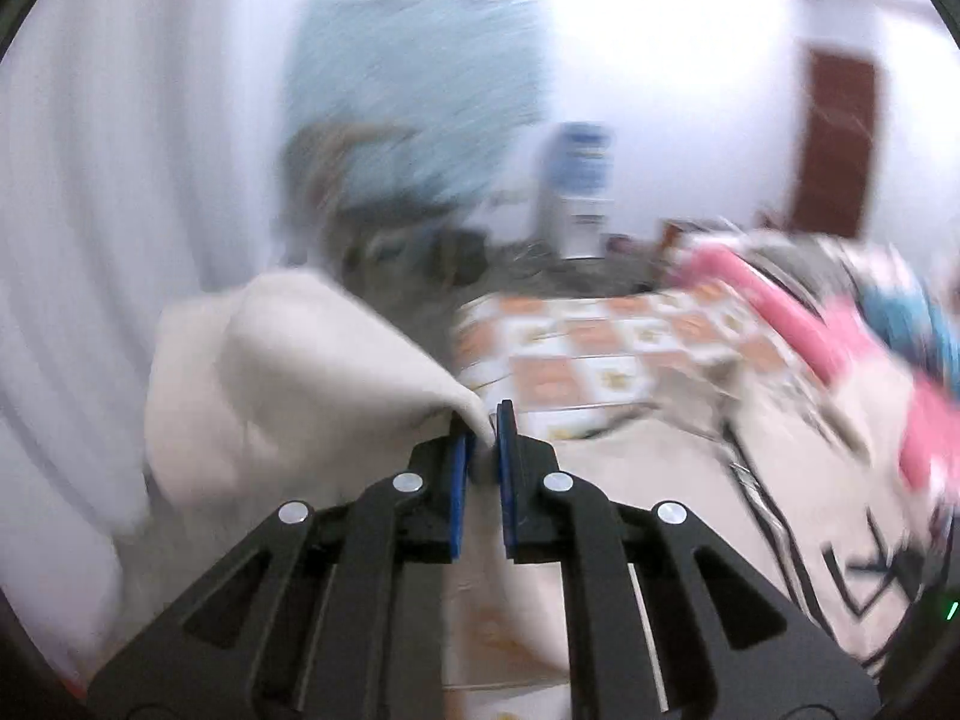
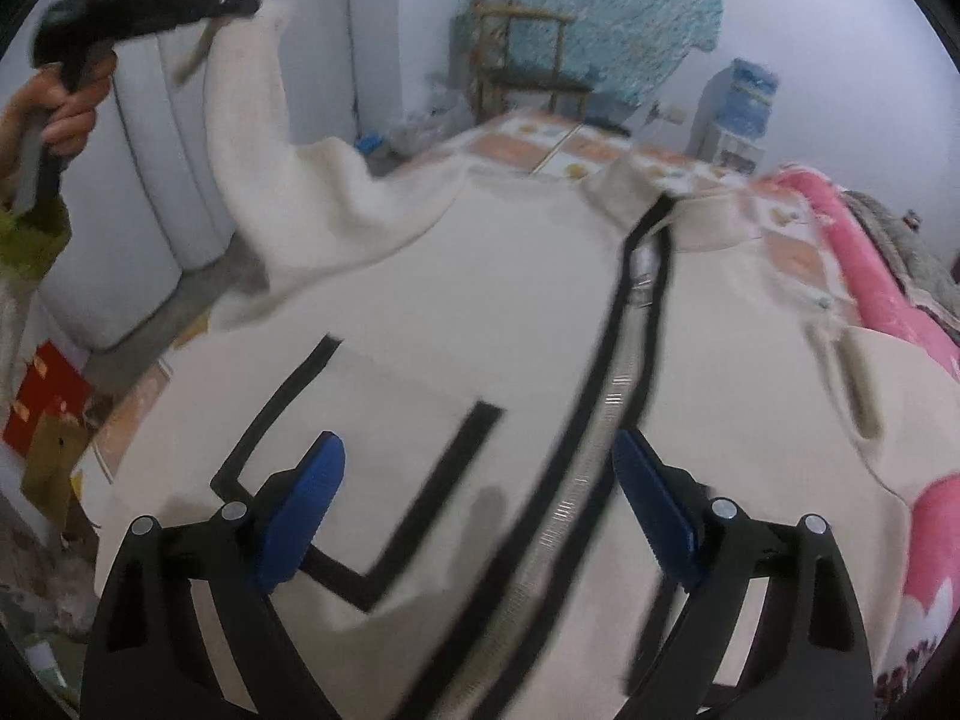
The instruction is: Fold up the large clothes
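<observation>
A bedroom, white walls, and a bed under a checked orange-and-white sheet (image 2: 558, 150) fills the middle of it. Spread flat across that bed is the cream jacket (image 2: 480, 324), directly below and ahead of the right gripper (image 2: 477, 480), and that gripper's blue pads stand wide apart with nothing between them, hovering over the fabric. Between the two pads runs the black-edged zipper (image 2: 606, 402), front and centre, heading away toward the collar. Just off the left pad, a black-outlined pocket (image 2: 360, 450) sits on the jacket's front.

Further out, up and to the left of the right gripper, the left gripper (image 2: 240, 3) is lifted high, a hand (image 2: 66, 108) wrapped round its grip. Its pads are pinched narrow on the end of the jacket's sleeve (image 1: 288, 372), which hangs from the tips in a soft cone (the wrist view is heavily blurred, but the cloth between the blue pads is plain enough).

To the right of the jacket, a pink blanket (image 2: 852, 252) lies bunched along the bed's edge. Beyond the bed stands a wooden chair (image 2: 522, 60), a pale blue cloth (image 2: 600, 6) hung on the wall behind it, and a small white cabinet (image 2: 732, 126) off to the right.
</observation>
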Available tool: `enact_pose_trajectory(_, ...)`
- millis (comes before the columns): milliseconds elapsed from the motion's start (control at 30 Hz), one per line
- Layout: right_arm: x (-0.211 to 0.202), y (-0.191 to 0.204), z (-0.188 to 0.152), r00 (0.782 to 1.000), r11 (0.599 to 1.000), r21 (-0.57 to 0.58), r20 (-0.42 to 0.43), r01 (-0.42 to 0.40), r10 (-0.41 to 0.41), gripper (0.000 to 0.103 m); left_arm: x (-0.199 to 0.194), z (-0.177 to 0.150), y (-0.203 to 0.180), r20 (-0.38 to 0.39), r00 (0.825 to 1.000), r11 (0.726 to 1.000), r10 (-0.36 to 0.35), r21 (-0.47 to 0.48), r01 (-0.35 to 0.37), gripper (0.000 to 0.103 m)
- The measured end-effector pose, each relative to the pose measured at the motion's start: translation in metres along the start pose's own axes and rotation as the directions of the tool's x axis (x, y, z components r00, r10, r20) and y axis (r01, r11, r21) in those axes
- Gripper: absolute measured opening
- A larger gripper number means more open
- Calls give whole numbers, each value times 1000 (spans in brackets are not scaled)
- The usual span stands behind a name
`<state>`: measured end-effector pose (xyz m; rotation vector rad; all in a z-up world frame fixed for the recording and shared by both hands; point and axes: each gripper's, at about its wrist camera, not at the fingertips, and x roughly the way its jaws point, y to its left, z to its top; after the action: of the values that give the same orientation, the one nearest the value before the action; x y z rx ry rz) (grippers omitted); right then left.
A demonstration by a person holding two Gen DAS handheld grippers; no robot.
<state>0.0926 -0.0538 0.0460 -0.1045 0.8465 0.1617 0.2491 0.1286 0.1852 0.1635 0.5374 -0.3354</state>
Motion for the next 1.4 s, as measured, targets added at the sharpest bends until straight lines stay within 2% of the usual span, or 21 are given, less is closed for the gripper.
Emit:
enact_pose_trajectory(67, -14, -11, -5, 999, 1000, 20, 30, 15, -16, 88, -14, -8, -60, 11, 1000, 995, -22, 95, 21, 9)
enact_pose_trajectory(133, -29, -27, -12, 998, 998, 59, 59, 30, -34, 88, -16, -29, -122, -16, 997, 978, -79, 193, 80, 12)
enact_pose_trajectory(200, -41, -45, -22, 996, 993, 111, 74, 32, -41, 88, -14, -71, -162, -91, 992, 960, -91, 256, 111, 26)
enact_pose_trajectory(267, -47, -62, -32, 997, 987, 162, 68, 20, -31, 88, 11, -113, -190, -217, 970, 948, -109, 270, 167, 57)
enact_pose_trajectory(300, -48, -69, -37, 998, 983, 183, 63, 12, -24, 88, 22, -130, -193, -251, 961, 944, -117, 273, 186, 61)
enact_pose_trajectory(367, -52, -87, -49, 999, 971, 238, 43, -9, -1, 88, 36, -163, -200, -328, 936, 946, -125, 244, 212, 63)
enact_pose_trajectory(433, -54, -100, -57, 1000, 964, 266, 24, -11, 5, 88, 37, -182, -191, -355, 923, 959, -150, 175, 223, 64)
enact_pose_trajectory(500, -58, -113, -61, 1000, 957, 289, 12, -17, 14, 88, 36, -186, -182, -340, 921, 973, -191, 59, 223, 73)
enact_pose_trajectory(567, -66, -127, -61, 999, 949, 311, 11, -51, 50, 88, 32, -189, -168, -302, 931, 978, -207, -44, 203, 82)
enact_pose_trajectory(633, -72, -139, -54, 995, 937, 335, 13, -100, 102, 88, 39, -190, -159, -289, 941, 982, -179, -116, 151, 84)
enact_pose_trajectory(667, -73, -145, -50, 990, 927, 349, 16, -134, 137, 88, 44, -193, -152, -306, 939, 982, -160, -148, 119, 84)
enact_pose_trajectory(800, -66, -165, -21, 955, 866, 417, 21, -277, 296, 88, 63, -204, -138, -347, 925, 970, -153, -233, 73, 84)
enact_pose_trajectory(900, -31, -177, 5, 912, 794, 490, 4, -358, 409, 78, 62, -212, -131, -334, 929, 958, -158, -279, 63, 86)
enact_pose_trajectory(933, -20, -180, 10, 912, 790, 502, -8, -351, 410, 73, 63, -213, -130, -325, 932, 955, -160, -290, 63, 89)
enact_pose_trajectory(1033, 25, -192, 23, 918, 788, 541, -69, -295, 391, 62, 58, -215, -121, -294, 939, 936, -181, -346, 72, 89)
enact_pose_trajectory(1100, 59, -202, 27, 920, 786, 570, -124, -240, 371, 56, 52, -215, -113, -261, 949, 925, -176, -374, 69, 89)
enact_pose_trajectory(1233, 99, -211, 27, 917, 797, 577, -196, -177, 346, 48, 39, -213, -95, -186, 978, 923, -89, -385, 11, 89)
enact_pose_trajectory(1333, 112, -204, 27, 911, 819, 548, -230, -170, 343, 44, 41, -211, -83, -182, 983, 922, -39, -387, -35, 89)
enact_pose_trajectory(1400, 119, -197, 28, 904, 835, 521, -247, -179, 348, 39, 45, -210, -78, -189, 982, 922, -16, -382, -58, 78)
